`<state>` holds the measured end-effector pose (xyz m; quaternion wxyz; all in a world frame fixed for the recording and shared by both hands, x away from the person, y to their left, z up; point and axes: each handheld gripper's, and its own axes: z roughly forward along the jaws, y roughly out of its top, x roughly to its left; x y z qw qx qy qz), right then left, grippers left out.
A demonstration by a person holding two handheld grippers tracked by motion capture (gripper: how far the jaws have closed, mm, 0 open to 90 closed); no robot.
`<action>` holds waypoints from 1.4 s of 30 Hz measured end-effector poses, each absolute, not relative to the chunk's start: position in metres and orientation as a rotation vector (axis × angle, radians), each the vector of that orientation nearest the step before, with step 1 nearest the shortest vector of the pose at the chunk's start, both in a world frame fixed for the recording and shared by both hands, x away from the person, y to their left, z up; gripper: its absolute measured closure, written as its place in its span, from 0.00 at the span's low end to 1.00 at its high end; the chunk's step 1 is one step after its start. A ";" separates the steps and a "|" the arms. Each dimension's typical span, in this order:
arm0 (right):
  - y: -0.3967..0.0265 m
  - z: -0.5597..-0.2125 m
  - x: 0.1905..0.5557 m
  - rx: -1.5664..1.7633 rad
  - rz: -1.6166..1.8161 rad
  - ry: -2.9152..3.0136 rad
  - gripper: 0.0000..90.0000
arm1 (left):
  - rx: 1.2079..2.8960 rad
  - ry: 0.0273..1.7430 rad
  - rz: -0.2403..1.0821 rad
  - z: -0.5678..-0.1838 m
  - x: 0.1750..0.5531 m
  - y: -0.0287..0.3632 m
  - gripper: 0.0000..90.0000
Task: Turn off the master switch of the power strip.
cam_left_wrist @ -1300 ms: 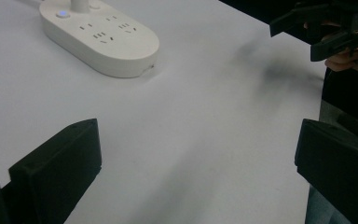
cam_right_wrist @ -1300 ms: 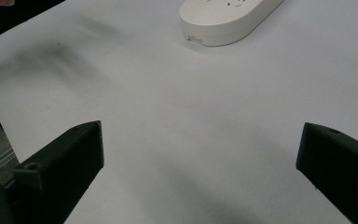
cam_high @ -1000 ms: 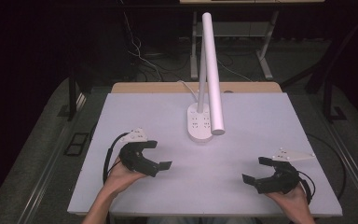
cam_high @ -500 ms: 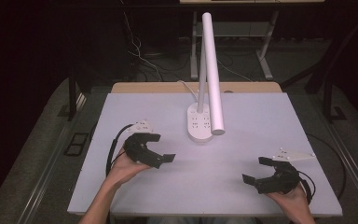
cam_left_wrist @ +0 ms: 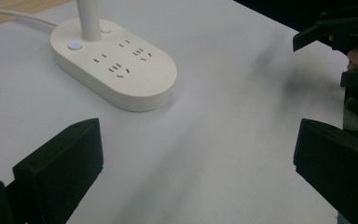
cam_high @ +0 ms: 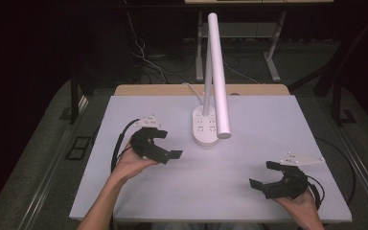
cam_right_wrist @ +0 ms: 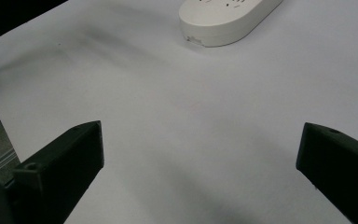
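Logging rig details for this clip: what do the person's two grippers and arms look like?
Both grippers are black, each with two blocky, flat-faced jaws. The left gripper and the right gripper each carry a pale grey three-cornered plate on top with small dots, and a black cable loops away from each. The forearms are bare, with no sleeves or gloves in sight.

Lamp base (cam_high: 205,128) on table (cam_high: 268,124); grippers flank it, nearer.

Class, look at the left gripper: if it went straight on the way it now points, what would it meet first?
Probably the lamp base, ahead and slightly left of the left gripper; depth is unclear, so it might slip past on bare table.
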<state>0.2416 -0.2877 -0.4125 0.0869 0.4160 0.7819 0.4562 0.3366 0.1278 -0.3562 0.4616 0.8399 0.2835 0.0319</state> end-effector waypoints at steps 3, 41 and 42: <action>-0.288 -0.412 0.242 1.239 1.358 2.329 0.00 | 2.064 0.702 0.078 -0.356 0.339 0.127 0.01; -0.289 -0.413 0.241 1.242 1.346 2.333 0.00 | 2.106 0.737 0.102 -0.342 0.391 0.115 0.02; -0.289 -0.413 0.241 1.244 1.345 2.335 0.00 | 2.108 0.734 0.106 -0.342 0.393 0.115 0.02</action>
